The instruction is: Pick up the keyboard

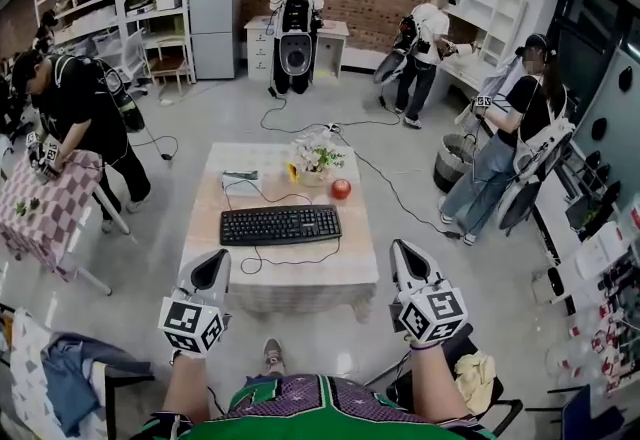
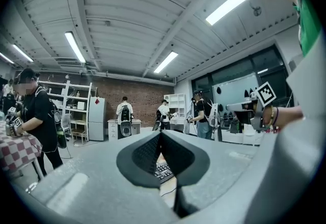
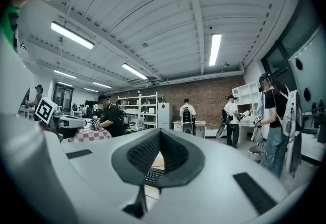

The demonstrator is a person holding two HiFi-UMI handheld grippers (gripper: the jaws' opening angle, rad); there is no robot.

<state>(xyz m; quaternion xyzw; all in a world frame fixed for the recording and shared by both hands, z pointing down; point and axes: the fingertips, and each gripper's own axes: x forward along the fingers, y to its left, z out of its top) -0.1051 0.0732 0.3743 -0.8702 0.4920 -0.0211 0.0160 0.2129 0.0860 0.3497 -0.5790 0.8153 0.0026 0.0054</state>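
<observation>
A black keyboard (image 1: 280,225) lies across the middle of a low table (image 1: 345,268), its cable looping toward the near edge. My left gripper (image 1: 210,270) hangs at the table's near left corner, shut and empty, a short way from the keyboard. My right gripper (image 1: 405,262) is off the near right corner, also shut with nothing in it. In the left gripper view the jaws (image 2: 160,136) meet at their tips, and a piece of the keyboard (image 2: 164,171) shows below them. The right gripper view has its jaws (image 3: 159,134) closed too, with the keyboard (image 3: 152,174) beneath.
On the table behind the keyboard stand a flower pot (image 1: 315,163) and a red apple (image 1: 341,189). A checkered table (image 1: 40,208) with a person at it is at the left. Other people stand at the back and right; a chair with cloth (image 1: 60,368) is near left.
</observation>
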